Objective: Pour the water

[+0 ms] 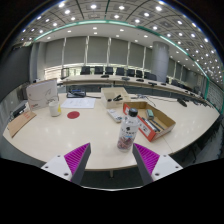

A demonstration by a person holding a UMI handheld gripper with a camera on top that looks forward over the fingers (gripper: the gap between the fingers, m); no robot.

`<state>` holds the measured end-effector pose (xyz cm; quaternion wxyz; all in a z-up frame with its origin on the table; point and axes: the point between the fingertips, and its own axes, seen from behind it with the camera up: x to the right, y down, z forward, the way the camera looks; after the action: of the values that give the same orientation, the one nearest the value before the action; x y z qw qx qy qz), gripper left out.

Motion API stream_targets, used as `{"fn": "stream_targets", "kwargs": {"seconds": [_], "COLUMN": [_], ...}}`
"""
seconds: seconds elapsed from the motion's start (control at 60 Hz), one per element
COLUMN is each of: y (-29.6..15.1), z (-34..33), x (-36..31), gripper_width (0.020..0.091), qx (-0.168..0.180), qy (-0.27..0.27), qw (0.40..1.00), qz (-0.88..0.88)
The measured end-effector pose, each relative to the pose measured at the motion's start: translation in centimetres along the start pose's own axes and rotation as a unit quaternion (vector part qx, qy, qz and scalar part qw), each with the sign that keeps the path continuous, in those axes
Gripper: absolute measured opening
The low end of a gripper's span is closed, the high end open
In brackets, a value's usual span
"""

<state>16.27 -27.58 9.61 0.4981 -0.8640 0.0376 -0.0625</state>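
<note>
A clear plastic bottle [127, 131] with a white cap and a patterned label stands upright near the front edge of the pale table [90, 127]. My gripper [111, 158] is open, short of the table edge, its magenta pads [77, 156] wide apart. The bottle stands beyond the fingers, a little toward the right one, and nothing is between them. A white cup [55, 108] sits far off at the left of the table, with a red round coaster [73, 115] beside it.
An open cardboard box [155, 122] lies just right of the bottle. A white box [113, 96] and papers [79, 102] lie further back. A white sign [41, 92] and a wooden item [21, 123] stand at the left. Chairs line the far side.
</note>
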Motion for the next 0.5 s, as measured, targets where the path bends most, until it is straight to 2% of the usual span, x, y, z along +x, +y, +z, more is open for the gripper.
{"fn": "stream_targets", "kwargs": {"seconds": [0.05,0.1,0.117,0.4,0.467,0.5], "y": [-2.1,-3.0,-3.1,-3.4,-3.2,-4.1], "z": [1.9,2.6,3.4,14.3,15.8,16.2], "x": [3.6,11.2,12.0,14.1,14.0,14.7], "gripper_width": [0.0863,0.0863,0.0863,0.0849,0.0762,0.0629], "qx": [0.008,0.013,0.015,0.042,0.045,0.051], "qy": [0.002,-0.003,-0.005,-0.03,-0.037,-0.045], "qw": [1.0,1.0,1.0,0.998,0.997,0.997], "qz": [0.002,0.002,0.003,0.04,0.042,0.045]}}
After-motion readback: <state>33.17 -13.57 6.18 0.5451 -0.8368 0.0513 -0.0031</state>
